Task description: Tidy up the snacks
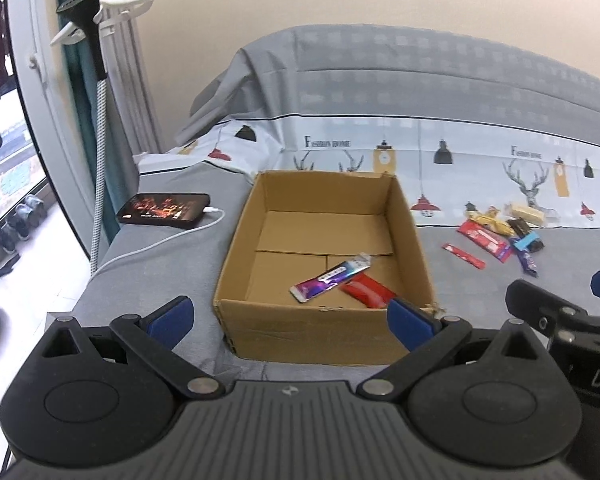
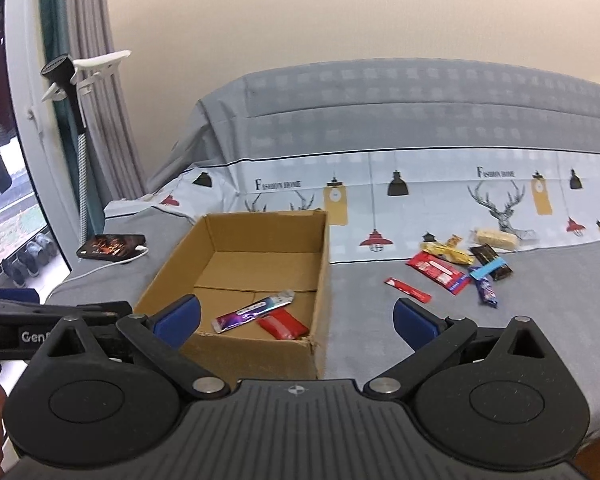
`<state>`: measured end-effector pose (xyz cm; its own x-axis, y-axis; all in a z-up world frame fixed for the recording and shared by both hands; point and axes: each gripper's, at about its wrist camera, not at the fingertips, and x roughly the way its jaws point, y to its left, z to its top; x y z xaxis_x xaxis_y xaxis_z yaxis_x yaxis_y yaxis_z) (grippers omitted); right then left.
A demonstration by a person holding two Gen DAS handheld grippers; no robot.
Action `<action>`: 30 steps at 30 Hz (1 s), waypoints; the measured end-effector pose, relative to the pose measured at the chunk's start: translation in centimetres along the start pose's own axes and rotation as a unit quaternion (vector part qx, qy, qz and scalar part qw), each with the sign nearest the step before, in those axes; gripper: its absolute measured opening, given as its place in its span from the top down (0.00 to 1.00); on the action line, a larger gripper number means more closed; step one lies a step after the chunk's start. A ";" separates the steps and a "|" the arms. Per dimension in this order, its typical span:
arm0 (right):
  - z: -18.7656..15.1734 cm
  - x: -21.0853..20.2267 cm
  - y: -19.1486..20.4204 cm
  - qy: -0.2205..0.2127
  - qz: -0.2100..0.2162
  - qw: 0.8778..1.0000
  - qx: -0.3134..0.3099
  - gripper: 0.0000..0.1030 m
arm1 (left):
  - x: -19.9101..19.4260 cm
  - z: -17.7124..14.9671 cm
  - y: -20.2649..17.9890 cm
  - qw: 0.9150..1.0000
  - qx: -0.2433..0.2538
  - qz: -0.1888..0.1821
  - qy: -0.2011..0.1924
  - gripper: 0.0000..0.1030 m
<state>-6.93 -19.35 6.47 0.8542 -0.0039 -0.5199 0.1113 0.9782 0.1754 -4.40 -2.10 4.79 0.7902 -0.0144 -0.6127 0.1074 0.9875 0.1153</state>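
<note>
An open cardboard box point(image 1: 408, 216) point(image 2: 320, 264) sits on the grey bed. Inside it lie a purple and silver snack bar point(image 1: 332, 277) point(image 2: 256, 310) and a red packet point(image 1: 368, 291) point(image 2: 282, 326). A pile of snacks point(image 1: 500, 232) point(image 2: 460, 264) lies on the bed to the right of the box, with a thin red stick point(image 1: 464, 256) point(image 2: 407, 290) nearest the box. My left gripper point(image 1: 290, 318) is open and empty before the box's near wall. My right gripper point(image 2: 296, 318) is open and empty, over the box's near right corner.
A phone point(image 1: 164, 209) point(image 2: 110, 246) on a white charging cable lies left of the box. A garment steamer pole point(image 1: 98, 80) stands by the curtain and window at left. The bed's left edge drops to the floor with shoes point(image 1: 18, 220).
</note>
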 end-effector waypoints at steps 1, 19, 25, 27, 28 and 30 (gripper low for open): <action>-0.1 -0.3 -0.1 -0.003 0.000 1.000 0.002 0.01 | -0.3 -0.1 -0.2 1.000 0.002 0.001 -0.004 0.00; -0.5 -1.6 -0.7 -0.011 0.011 1.000 0.014 0.01 | -1.4 -0.5 -0.9 1.000 0.006 0.009 -0.004 0.00; -0.5 0.4 -2.4 0.008 0.010 0.999 0.030 0.01 | 1.0 0.8 -1.9 1.000 0.004 0.009 0.021 0.00; -0.3 0.9 -3.5 0.007 0.005 0.999 0.040 0.01 | 2.0 1.5 -2.6 1.000 0.009 0.007 0.024 0.00; -0.2 1.1 -4.1 0.004 0.001 0.999 0.045 0.01 | 2.5 1.9 -3.2 1.000 0.015 0.004 0.027 0.00; 0.2 1.4 -5.7 -0.003 -0.013 0.998 0.057 0.01 | 3.5 2.8 -4.5 0.999 0.027 -0.004 0.033 0.00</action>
<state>-6.29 -25.02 4.88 0.8535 -0.0298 -0.5203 0.1892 0.9480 0.2561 -0.47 -7.00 4.31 0.7478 -0.0099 -0.6639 0.1466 0.9777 0.1506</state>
